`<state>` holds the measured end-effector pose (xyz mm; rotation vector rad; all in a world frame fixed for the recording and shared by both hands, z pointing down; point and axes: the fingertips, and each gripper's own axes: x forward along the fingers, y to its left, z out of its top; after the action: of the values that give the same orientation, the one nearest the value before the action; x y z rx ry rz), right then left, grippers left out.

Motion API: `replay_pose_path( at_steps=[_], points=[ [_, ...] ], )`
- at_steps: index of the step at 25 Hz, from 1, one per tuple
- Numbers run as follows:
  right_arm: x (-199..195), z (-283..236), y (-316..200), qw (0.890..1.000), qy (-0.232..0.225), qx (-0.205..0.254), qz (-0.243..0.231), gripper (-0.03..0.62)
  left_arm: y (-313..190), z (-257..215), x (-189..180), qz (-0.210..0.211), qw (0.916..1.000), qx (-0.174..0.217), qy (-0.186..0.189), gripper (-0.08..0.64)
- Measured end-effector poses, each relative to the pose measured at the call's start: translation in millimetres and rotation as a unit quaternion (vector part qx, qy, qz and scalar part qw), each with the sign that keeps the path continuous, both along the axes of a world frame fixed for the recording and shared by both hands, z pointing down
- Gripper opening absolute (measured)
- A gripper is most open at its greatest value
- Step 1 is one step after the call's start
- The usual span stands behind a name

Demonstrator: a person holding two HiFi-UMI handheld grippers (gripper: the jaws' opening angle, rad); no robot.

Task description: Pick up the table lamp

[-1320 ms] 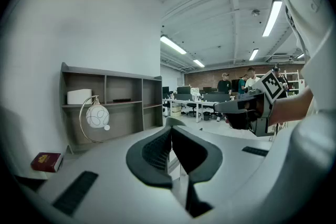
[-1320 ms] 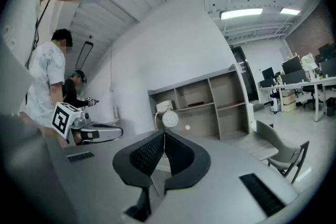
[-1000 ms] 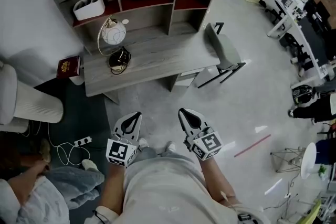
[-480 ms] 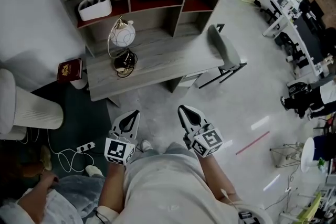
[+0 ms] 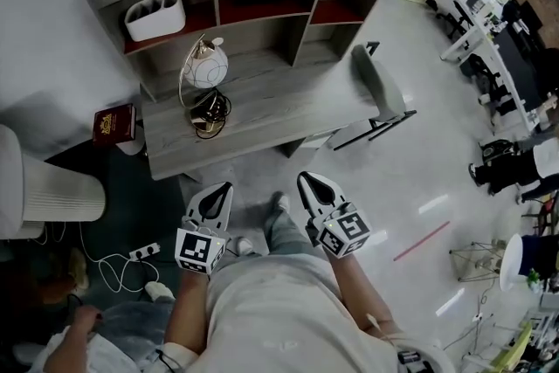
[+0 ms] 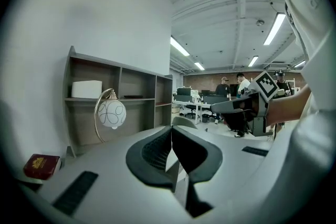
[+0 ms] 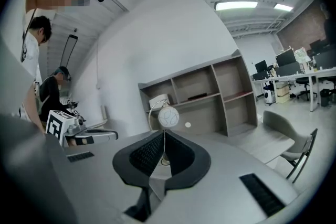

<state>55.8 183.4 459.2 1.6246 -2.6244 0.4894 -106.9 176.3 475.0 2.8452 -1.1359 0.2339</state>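
Note:
The table lamp has a white patterned globe (image 5: 206,65) on a curved brass arm and a dark round base (image 5: 208,107) with coiled cord. It stands on the grey desk (image 5: 279,113) at its left end. In the left gripper view the lamp (image 6: 112,113) is ahead to the left; in the right gripper view the lamp (image 7: 169,117) stands straight beyond the jaw tips. My left gripper (image 5: 225,187) and right gripper (image 5: 306,179) hang side by side over the floor, short of the desk's front edge. Both are shut and hold nothing.
A white box (image 5: 155,14) sits on the shelf above the lamp. A red book (image 5: 113,123) lies left of the desk, a grey chair (image 5: 377,92) stands at its right end. A white ribbed unit (image 5: 52,188), a power strip (image 5: 140,253) and a crouching person (image 5: 83,345) are at the left.
The desk and lamp have drawn closer as I step forward with both grippers. The person at lower left has slid toward the frame's edge. Both jaws stay shut.

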Motion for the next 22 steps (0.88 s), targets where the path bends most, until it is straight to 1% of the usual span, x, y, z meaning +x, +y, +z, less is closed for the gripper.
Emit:
replay_pose_path(
  at_steps=[3,9,15,19,22],
  points=[
    [11,4,-34,1.0,-0.002,-0.004,-0.008,0.035,-30,1,10,-0.006,1.0,-0.001,-0.004,0.017],
    [43,1,-100,1.0,-0.004,-0.002,-0.03,0.035,-92,2,42,-0.023,0.9996,-0.003,-0.019,0.017],
    [73,1,-152,0.998,-0.012,-0.005,-0.062,0.035,-141,-9,67,-0.061,0.9973,0.004,-0.04,0.017],
    [85,6,-175,0.996,-0.017,-0.006,-0.088,0.035,-164,-12,70,-0.095,0.9939,0.009,-0.054,0.017],
    [87,11,-187,0.994,-0.017,-0.011,-0.107,0.035,-177,-16,66,-0.123,0.991,0.005,-0.054,0.017]
  ],
)
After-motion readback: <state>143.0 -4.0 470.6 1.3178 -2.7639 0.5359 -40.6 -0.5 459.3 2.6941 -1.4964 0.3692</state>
